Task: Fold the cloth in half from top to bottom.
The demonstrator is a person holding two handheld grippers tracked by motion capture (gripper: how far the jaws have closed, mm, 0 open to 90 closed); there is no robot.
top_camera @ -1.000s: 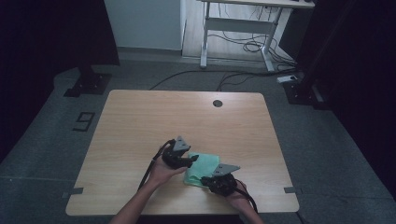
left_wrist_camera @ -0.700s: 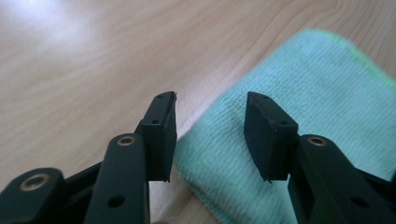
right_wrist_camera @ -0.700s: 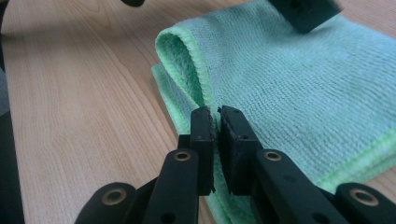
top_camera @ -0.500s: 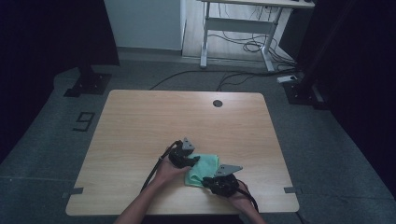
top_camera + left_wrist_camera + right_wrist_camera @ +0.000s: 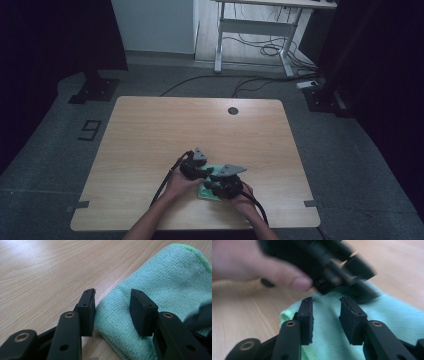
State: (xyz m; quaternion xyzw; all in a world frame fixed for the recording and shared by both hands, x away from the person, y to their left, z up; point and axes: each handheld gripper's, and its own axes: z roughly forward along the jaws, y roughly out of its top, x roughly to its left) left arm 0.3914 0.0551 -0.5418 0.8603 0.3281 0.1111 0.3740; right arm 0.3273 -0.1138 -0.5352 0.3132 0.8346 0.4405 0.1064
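Since the earlier frame we are lowering our left gripper (image 5: 112, 312) onto the green cloth (image 5: 162, 290); its jaws, just narrowing, straddle the near corner unclamped. Right gripper (image 5: 326, 320), jaws just parting, released, hovers over the cloth's other edge.

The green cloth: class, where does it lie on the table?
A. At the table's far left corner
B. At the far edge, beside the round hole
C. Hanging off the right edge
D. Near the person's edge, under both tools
D: in the high view the green cloth lies near the table's front edge, beneath the left tool and right tool.
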